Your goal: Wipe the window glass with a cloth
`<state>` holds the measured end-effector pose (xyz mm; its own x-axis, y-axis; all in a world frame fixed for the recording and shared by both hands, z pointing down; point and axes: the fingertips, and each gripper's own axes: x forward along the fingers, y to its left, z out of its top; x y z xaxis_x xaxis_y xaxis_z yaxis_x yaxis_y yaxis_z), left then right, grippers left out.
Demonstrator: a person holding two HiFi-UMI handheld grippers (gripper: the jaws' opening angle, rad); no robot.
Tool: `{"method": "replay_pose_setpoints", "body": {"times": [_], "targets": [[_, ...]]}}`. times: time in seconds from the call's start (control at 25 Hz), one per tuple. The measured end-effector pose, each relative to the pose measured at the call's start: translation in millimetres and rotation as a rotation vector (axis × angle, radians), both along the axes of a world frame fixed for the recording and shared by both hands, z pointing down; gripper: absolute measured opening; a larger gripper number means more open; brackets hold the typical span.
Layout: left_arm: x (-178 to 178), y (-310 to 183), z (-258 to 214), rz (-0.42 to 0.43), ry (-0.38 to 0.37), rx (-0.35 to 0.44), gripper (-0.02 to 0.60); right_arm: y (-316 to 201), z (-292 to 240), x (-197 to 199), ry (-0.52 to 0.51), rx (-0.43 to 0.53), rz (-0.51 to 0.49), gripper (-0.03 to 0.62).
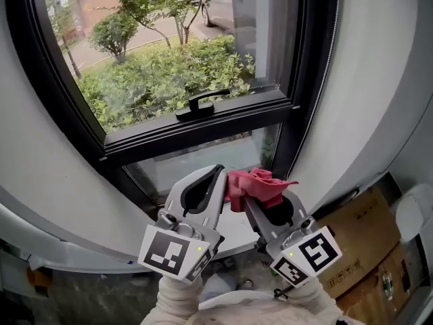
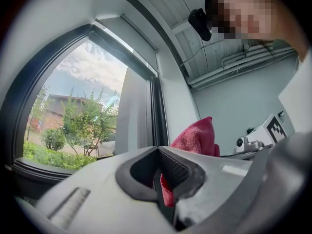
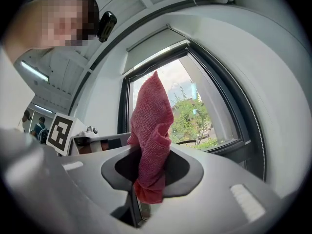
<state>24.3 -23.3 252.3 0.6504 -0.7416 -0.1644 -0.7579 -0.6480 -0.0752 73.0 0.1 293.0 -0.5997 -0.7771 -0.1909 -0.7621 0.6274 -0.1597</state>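
A red cloth (image 1: 256, 187) hangs bunched between my two grippers, just in front of the lower pane of the window glass (image 1: 203, 156). My left gripper (image 1: 222, 172) is shut, and a corner of the cloth (image 2: 166, 193) is pinched in its jaws. More of that cloth rises beyond it in the left gripper view. The right gripper (image 1: 249, 199) is shut on the cloth (image 3: 151, 130), which stands up out of its jaws. Both grippers are held close together below the black window handle (image 1: 201, 103). The upper pane (image 1: 155, 46) shows shrubs and a street outside.
A black window frame (image 1: 203, 127) splits the upper and lower panes, with a black upright (image 1: 301, 80) at the right. White wall curves round both sides. A cardboard box (image 1: 362, 246) sits low at the right, and a white sill (image 1: 237, 234) lies under the grippers.
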Motion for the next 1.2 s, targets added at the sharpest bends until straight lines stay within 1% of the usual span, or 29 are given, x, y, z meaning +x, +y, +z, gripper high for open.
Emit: {"method": "replay_pose_setpoints", "body": {"times": [0.16,0.32,0.48,0.68,0.8,1.04,1.2], "targets": [[-6,-22,-3,0.020,0.003,0.003,0.000,-22,-3,-8,0.010,-0.001,0.015,0.123],[-21,-45,-8,0.029,0.004,0.020,0.000,-48,-8,-26,0.025,0.014,0.021,0.123],[-41,-69,-13,0.034,0.003,0.039,0.000,-77,-18,-46,0.031,0.040,0.031,0.123],[-63,-99,-22,0.060,0.005,0.070,0.000,-114,-35,-69,0.044,0.080,0.049,0.123],[-74,-116,-24,0.065,0.013,0.064,0.000,-130,-44,-78,0.051,0.103,0.059,0.123],[-78,-149,-21,0.055,0.024,0.058,0.000,-165,-38,-83,0.053,0.088,0.052,0.123],[-70,-171,-22,0.051,0.022,0.054,0.000,-197,-48,-74,0.064,0.095,0.064,0.123]]}}
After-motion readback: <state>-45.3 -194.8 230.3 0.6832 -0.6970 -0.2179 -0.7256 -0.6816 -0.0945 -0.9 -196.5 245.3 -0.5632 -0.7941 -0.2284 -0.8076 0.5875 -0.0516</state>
